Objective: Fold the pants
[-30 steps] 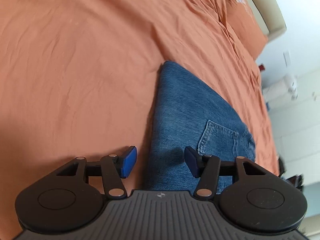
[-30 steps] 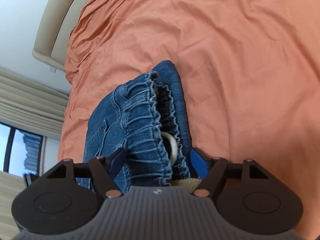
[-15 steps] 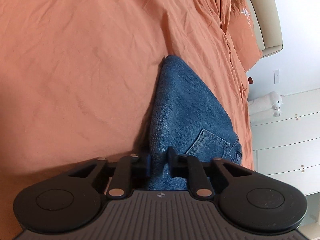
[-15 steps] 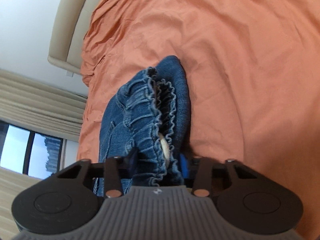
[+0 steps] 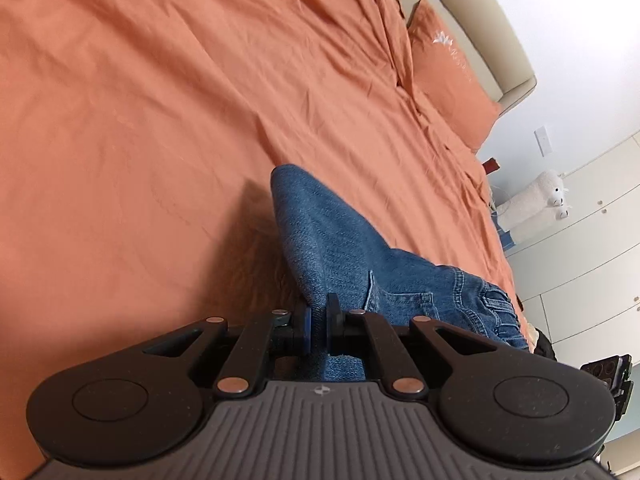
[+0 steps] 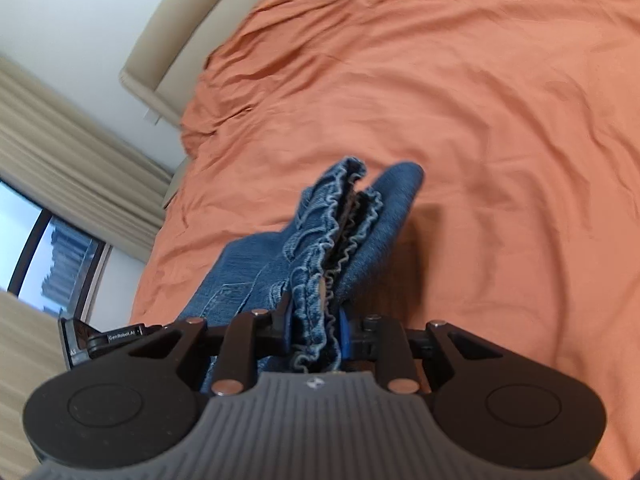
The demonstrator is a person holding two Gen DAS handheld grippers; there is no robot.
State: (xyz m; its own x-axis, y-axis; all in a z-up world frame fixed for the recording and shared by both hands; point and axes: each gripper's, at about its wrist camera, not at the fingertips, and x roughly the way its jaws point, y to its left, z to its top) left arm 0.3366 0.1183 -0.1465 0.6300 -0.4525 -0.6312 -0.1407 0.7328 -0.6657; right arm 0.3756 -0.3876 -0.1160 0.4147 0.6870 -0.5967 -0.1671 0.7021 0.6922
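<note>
Both grippers are now clamping the jeans (image 5: 336,236) and lifting their near end off the orange bed (image 5: 160,100): left gripper (image 5: 318,322) pinching the folded edge tight, right gripper (image 6: 314,334) closing on the bunched waistband (image 6: 332,232), readying a fold

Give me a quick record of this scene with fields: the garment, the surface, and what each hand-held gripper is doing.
garment: blue denim pants, gathered waistband
surface: orange bedsheet
left hand-held gripper: shut on a fold of the pants
right hand-held gripper: jaws closing, pads pressing the waistband
background: orange pillow, beige headboard
</note>
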